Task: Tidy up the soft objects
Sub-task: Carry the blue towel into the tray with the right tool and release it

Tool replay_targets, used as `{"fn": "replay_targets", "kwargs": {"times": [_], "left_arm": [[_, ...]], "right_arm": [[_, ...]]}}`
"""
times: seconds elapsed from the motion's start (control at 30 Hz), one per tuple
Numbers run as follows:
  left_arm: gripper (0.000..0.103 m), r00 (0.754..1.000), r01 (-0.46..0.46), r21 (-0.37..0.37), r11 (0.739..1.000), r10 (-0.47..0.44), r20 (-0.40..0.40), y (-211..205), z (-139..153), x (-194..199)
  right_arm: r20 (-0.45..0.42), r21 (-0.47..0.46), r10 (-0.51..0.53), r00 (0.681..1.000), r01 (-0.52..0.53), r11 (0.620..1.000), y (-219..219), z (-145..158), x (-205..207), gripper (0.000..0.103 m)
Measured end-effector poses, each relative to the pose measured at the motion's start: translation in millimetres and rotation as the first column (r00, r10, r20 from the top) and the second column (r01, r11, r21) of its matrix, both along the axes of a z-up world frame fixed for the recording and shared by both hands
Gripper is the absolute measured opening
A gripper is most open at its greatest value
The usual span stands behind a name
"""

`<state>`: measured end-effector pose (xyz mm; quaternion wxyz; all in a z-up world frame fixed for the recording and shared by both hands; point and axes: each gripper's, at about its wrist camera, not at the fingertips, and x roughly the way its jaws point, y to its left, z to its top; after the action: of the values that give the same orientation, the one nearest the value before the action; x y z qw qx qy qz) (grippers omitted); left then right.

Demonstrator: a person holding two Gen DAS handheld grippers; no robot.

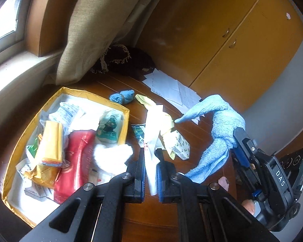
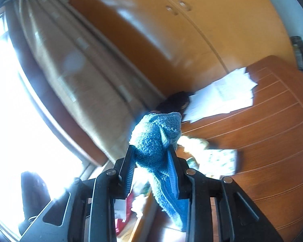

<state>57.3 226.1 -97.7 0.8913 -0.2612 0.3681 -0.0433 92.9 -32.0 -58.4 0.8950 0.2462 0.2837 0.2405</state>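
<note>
While the left tool [image 1: 150, 157] is nearly closed on a thin white plastic bag [image 1: 152, 133], the right tool [image 2: 151, 151] clamps a knotted blue towel [image 2: 157, 141], both lifted off the bench [image 1: 119, 84], likely bound for the yellow-rimmed box [image 1: 14, 147].

Bright window [image 1: 4, 18], beige curtain [image 1: 95, 24], yellow-brown cabinet doors [image 1: 232, 40] behind a dark wooden table [image 1: 200, 133].

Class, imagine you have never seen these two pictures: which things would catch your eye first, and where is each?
First, the light blue towel, knotted and lifted off the wooden table, clamped in the right gripper. Next, the yellow-rimmed box on the left, crammed with packets, including a red pouch. Between them, the left gripper pinches a white plastic bag.
</note>
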Motion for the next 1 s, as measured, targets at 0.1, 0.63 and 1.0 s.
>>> {"fn": "replay_targets", "kwargs": {"times": [0.1, 0.63, 1.0], "left_arm": [[0.007, 0.999, -0.040, -0.017, 0.999, 0.040, 0.008, 26, 1, -10], [0.007, 0.993, -0.114, -0.012, 0.993, 0.113, -0.029, 98, -23, 24], [0.010, 0.980, -0.115, 0.055, 0.992, 0.122, -0.156, 101, -74, 69]], "right_arm": [[-0.009, 0.019, 0.069, 0.998, -0.069, 0.997, 20, 0, 0, 0.029], [-0.141, -0.018, 0.265, 0.954, -0.270, 0.963, 144, -35, 49, 0.030], [-0.320, -0.171, 0.220, 0.922, -0.285, 0.943, 171, -100, 72, 0.031]]}}
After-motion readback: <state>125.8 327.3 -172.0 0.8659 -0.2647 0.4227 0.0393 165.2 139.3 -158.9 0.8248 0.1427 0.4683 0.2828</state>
